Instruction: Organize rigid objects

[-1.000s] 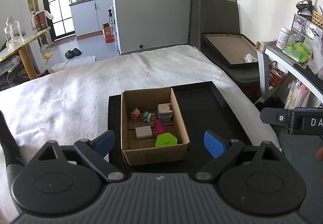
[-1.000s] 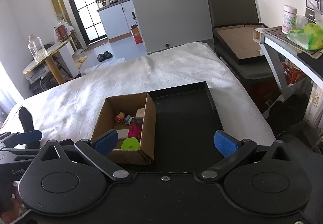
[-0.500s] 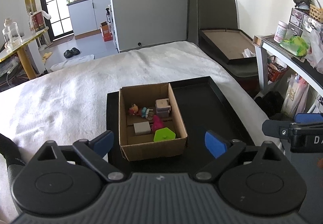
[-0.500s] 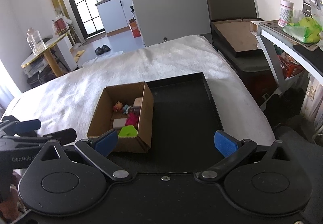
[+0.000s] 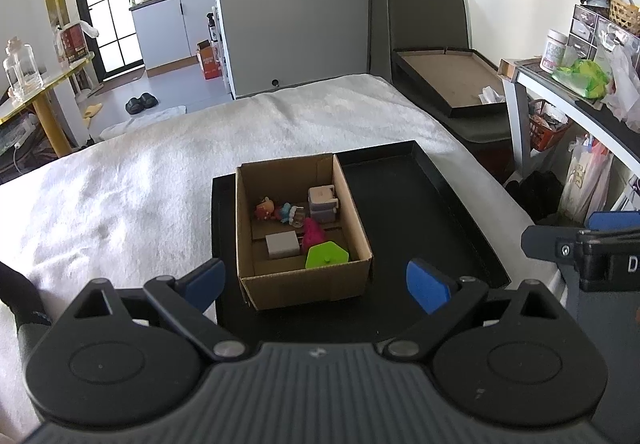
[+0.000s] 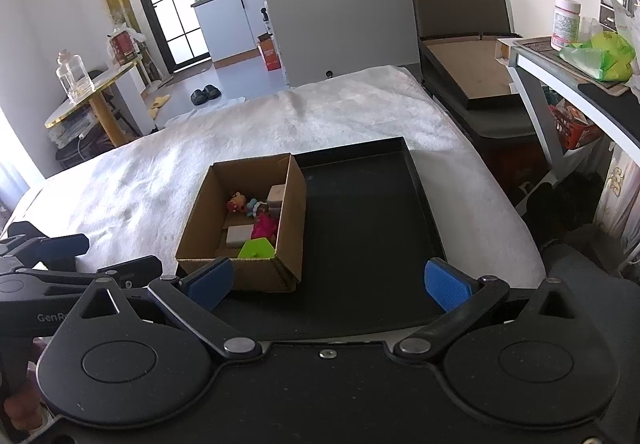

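Both the left gripper (image 5: 314, 281) and right gripper (image 6: 328, 282) gape wide, holding nothing. The toys (image 5: 298, 228) in the cardboard box (image 5: 304, 286) look light and stiff; pinch each across its flat sides.

My left wrist camera looks forward and down over its own fingers, with the cardboard box (image 5: 302, 228) near and right in the middle. My right wrist camera looks the same way from a spot more to the right, so the cardboard box (image 6: 244, 228) sits left of the middle there. Both views share the black tray (image 5: 416, 220), the white blanket (image 5: 120, 196) and the room behind.
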A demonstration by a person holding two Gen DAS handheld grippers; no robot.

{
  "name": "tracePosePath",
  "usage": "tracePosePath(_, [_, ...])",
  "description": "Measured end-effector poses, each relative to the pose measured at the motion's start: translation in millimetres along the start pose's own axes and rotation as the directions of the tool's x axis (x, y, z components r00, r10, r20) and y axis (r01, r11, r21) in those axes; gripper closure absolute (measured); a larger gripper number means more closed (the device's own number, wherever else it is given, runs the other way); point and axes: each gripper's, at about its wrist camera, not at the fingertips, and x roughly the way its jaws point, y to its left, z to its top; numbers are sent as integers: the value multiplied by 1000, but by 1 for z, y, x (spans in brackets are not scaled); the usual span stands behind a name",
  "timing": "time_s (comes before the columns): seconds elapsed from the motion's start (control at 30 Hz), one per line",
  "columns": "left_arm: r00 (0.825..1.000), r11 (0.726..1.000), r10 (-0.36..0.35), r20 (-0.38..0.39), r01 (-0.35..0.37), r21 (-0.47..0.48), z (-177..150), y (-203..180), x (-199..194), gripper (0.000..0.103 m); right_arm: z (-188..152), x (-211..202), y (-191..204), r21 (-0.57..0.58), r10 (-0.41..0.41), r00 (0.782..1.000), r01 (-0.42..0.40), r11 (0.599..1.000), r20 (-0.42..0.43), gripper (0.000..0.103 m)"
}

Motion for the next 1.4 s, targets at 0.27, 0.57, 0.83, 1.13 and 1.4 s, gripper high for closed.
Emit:
tracePosePath(0.27, [1000, 1000, -11, -1, 11, 2, -4, -2, 0, 6, -1, -3, 1, 2, -36, 999, 36, 999, 10, 0])
tracePosePath(0.57, [1000, 1000, -15, -1, 15, 1, -6, -3, -1, 6, -1, -6, -1, -6, -56, 998, 57, 998, 25, 0])
tracePosePath(0.83, [1000, 1000, -18, -5, 18, -2, -6, -2, 0, 6, -2, -5, -3, -7, -73, 997, 73, 997, 19, 0])
tracePosePath(1.13, [1000, 1000, -19, -10, 19, -1, -6, -3, 1, 6, -5, -4, 2, -37, -106, 994, 107, 994, 35, 0])
tracePosePath(1.4, [1000, 1000, -20, -19, 20, -8, -9, 0, 4, 6, -6, -2, 2, -54, -121, 992, 123, 991, 31, 0])
